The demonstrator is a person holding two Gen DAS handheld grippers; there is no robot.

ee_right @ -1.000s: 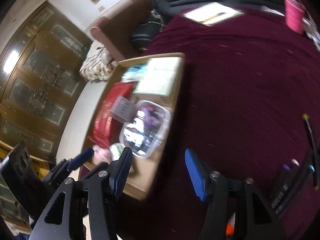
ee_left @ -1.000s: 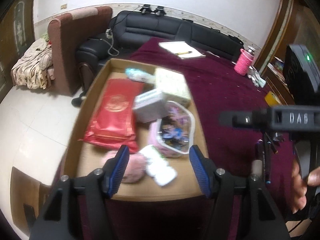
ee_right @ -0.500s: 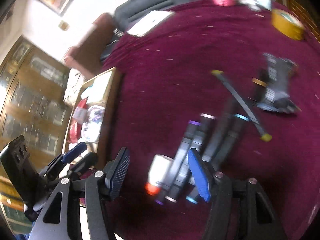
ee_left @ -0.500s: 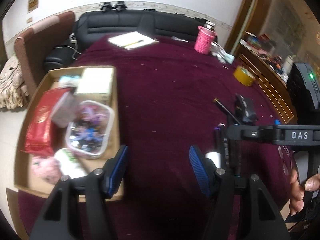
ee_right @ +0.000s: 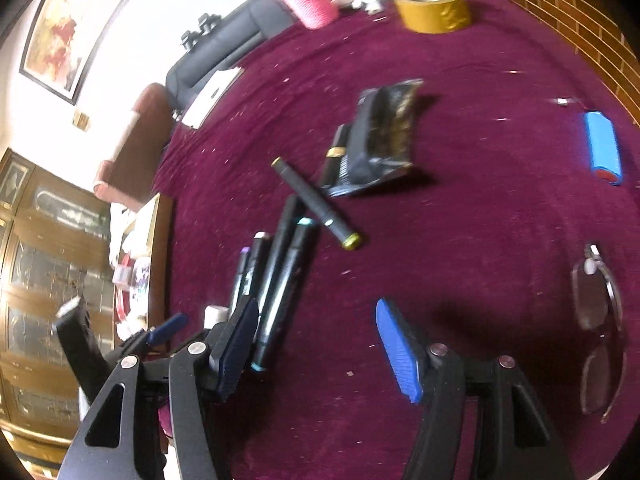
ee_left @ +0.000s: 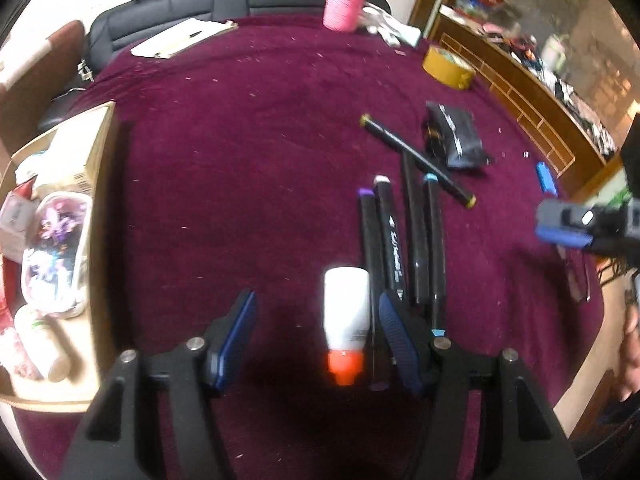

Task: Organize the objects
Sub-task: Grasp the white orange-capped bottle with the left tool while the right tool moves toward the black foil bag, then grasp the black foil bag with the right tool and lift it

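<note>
Several black markers (ee_left: pixel 400 240) lie side by side on the maroon cloth, and one with yellow caps (ee_left: pixel 416 160) lies across their far ends. A white bottle with an orange cap (ee_left: pixel 346 308) lies beside them, between the fingers of my left gripper (ee_left: pixel 316 316), close to the right finger. That gripper is open and its pads do not press on the bottle. My right gripper (ee_right: pixel 316 316) is open over bare cloth, with the markers (ee_right: pixel 280 280) just past its left finger. A black pouch (ee_right: pixel 380 136) lies beyond them.
A cardboard box (ee_left: pixel 102 220) with packets and a clear case stands at the left table edge. A blue lighter (ee_right: pixel 602 146), glasses (ee_right: pixel 596 320), a yellow tape roll (ee_left: pixel 448 66), a pink cup (ee_left: pixel 344 2) and a notepad (ee_left: pixel 180 38) lie around. Shelves stand at right.
Both grippers have swept right, away from the cardboard box and over to the markers. The white bottle now lies between the left fingers.
</note>
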